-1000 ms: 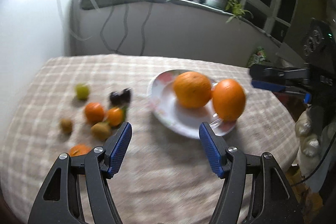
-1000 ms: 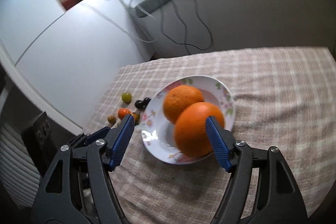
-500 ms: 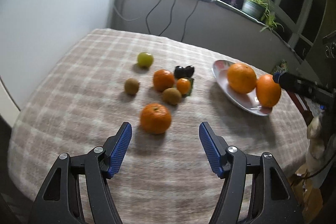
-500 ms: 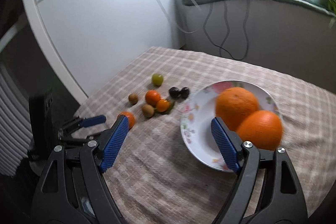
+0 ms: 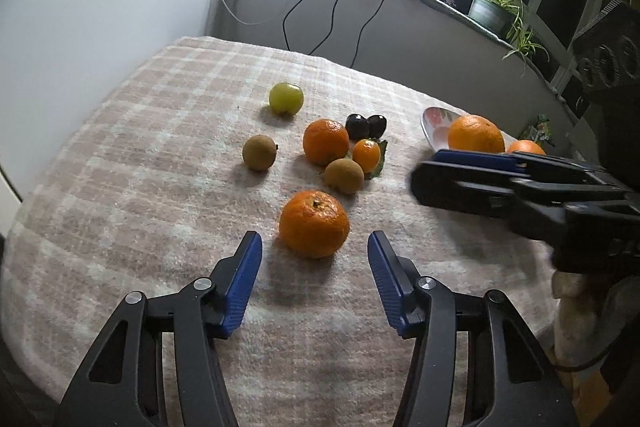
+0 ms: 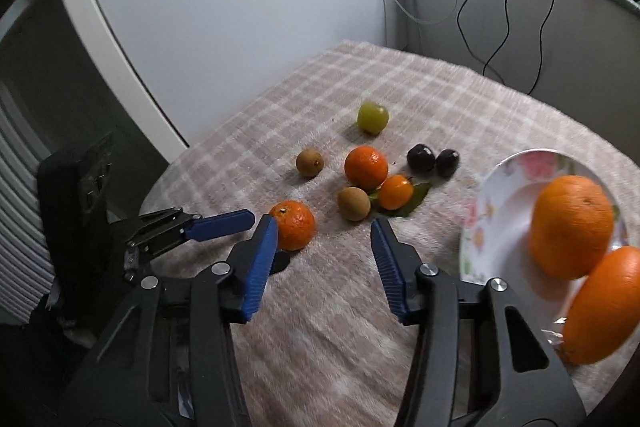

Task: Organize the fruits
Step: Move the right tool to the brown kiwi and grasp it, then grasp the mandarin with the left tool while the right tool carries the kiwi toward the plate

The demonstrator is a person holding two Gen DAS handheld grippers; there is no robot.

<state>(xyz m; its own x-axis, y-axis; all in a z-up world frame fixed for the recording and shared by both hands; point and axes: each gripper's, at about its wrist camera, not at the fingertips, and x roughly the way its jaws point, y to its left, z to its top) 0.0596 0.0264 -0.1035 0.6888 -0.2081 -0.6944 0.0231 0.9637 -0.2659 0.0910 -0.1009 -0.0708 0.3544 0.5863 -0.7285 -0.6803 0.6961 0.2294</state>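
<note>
Two grippers' fingers closing on nothing, left gripper [image 5: 315, 251] facing mandarin [image 5: 314, 223], right gripper [image 6: 324, 241] empty.

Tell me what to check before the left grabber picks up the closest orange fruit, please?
1. Left gripper lined up with the nearest mandarin: ok, the fruit sits just ahead of the fingertips.
2. Jaws wide enough: cannot tell; they are closing, with nothing between the pads yet.
3. Room around the mandarin: ok, the brown fruit behind it sits apart.
4. Right gripper out of the way: not ok, its left finger sits close beside the same mandarin.
5. Space on the plate: ok, two oranges fill one side and the rest is bare.
</note>
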